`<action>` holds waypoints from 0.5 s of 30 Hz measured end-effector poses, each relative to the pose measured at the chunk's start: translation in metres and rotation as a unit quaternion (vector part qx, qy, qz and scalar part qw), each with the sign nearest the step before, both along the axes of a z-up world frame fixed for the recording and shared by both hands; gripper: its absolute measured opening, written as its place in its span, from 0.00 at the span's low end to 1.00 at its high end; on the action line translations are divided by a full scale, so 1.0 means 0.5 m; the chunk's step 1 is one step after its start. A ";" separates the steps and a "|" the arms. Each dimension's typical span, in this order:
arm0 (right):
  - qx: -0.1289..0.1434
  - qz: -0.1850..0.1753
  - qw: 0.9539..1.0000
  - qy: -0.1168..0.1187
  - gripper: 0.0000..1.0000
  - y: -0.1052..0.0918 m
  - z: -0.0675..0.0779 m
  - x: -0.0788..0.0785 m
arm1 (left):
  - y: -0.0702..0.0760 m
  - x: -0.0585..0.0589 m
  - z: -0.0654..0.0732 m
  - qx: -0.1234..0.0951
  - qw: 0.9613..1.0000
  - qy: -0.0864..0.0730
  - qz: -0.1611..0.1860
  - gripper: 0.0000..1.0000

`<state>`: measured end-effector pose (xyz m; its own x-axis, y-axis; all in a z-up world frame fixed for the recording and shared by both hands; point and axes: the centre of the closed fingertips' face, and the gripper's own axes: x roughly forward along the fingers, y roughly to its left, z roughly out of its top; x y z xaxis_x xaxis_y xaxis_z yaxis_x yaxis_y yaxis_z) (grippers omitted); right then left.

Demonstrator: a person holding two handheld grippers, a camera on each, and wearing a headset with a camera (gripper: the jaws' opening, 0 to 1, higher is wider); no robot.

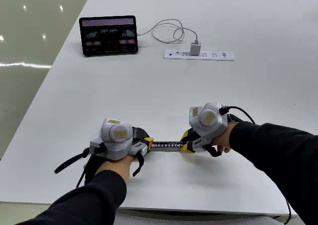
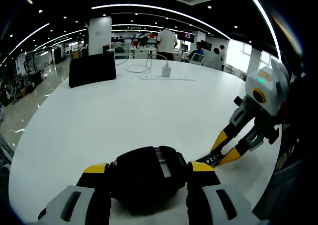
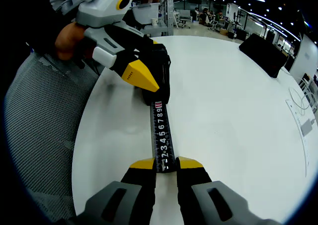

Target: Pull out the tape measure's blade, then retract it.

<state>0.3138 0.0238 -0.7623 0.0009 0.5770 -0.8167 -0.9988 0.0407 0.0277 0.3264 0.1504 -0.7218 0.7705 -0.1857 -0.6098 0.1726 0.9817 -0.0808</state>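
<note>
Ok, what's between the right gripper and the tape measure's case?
A short stretch of pulled-out blade runs from the right gripper to the case over the white table, seen in the right gripper view.

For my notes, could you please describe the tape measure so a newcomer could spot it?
On the white table, look to the near edge. The rounded black tape measure case sits clamped in the left gripper; it alone has a numbered blade running to the right gripper.

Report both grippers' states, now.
Left gripper: shut on the tape measure case.
Right gripper: shut on the blade tip.
</note>
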 end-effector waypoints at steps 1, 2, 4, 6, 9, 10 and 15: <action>0.001 0.000 1.000 0.000 0.11 0.001 0.000 0.000 | 0.000 0.000 0.000 0.000 1.000 -0.001 -0.001 0.57; 0.001 -0.002 1.000 0.002 0.11 0.002 0.000 0.000 | 0.000 0.000 0.000 0.001 1.000 0.000 -0.001 0.57; 0.002 -0.003 1.000 0.005 0.11 0.005 -0.001 0.000 | 0.000 0.000 0.000 0.000 1.000 0.001 0.000 0.57; 0.003 -0.001 1.000 0.005 0.11 0.007 0.000 -0.001 | 0.000 0.000 0.000 0.001 1.000 0.001 -0.001 0.57; 0.004 0.001 1.000 0.005 0.11 0.010 -0.001 -0.001 | 0.000 -0.001 0.000 0.001 1.000 0.001 -0.001 0.57; 0.005 0.001 1.000 0.005 0.11 0.012 0.001 -0.001 | 0.000 -0.001 0.000 0.001 1.000 0.001 0.000 0.57; 0.008 0.001 1.000 0.005 0.11 0.017 0.002 -0.001 | 0.000 -0.001 0.000 0.000 1.000 0.002 -0.001 0.57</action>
